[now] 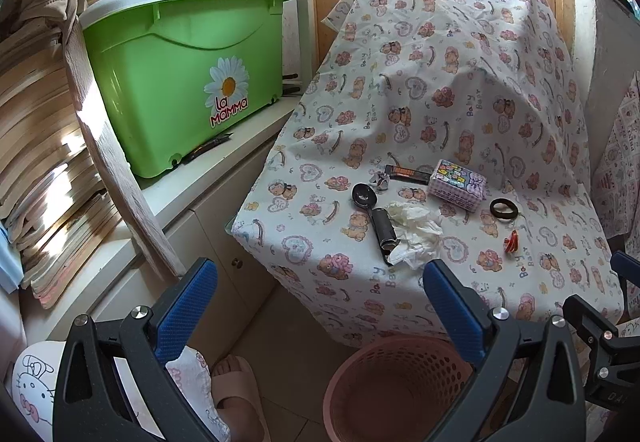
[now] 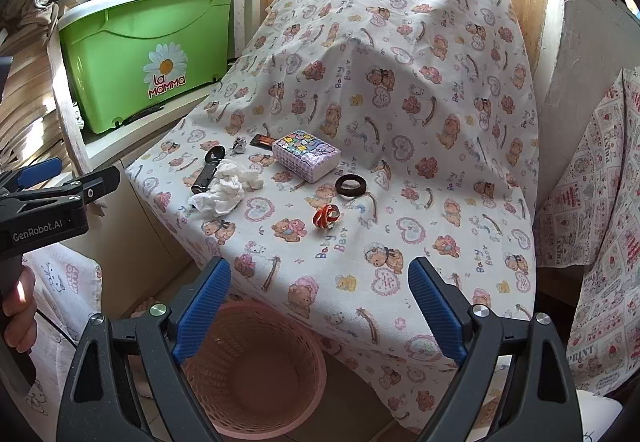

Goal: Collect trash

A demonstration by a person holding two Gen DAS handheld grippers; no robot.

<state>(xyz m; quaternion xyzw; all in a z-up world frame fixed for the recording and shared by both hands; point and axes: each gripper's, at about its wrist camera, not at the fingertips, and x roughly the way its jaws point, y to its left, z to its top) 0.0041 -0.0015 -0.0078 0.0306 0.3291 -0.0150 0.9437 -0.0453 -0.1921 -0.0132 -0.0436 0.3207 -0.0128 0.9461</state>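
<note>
A crumpled white tissue (image 1: 412, 234) (image 2: 226, 191) lies on the bear-print cloth (image 1: 440, 101) (image 2: 400, 121), beside a red-and-white wrapper (image 1: 511, 242) (image 2: 327, 216), a small silver foil scrap (image 1: 380, 179) (image 2: 239, 145) and a dark snack wrapper (image 1: 408, 173) (image 2: 262, 140). A pink mesh basket (image 1: 396, 390) (image 2: 256, 366) stands on the floor below the table's front edge. My left gripper (image 1: 316, 306) is open and empty, in front of the table and above the floor. My right gripper (image 2: 320, 306) is open and empty, above the basket.
On the cloth also lie a black scoop (image 1: 374, 213) (image 2: 210, 165), a patterned tissue pack (image 1: 456, 183) (image 2: 306, 153) and a black ring (image 1: 504, 209) (image 2: 351, 185). A green La Mamma bin (image 1: 180, 77) (image 2: 148, 57) stands on the white cabinet at left. My sandalled foot (image 1: 236, 394) is near the basket.
</note>
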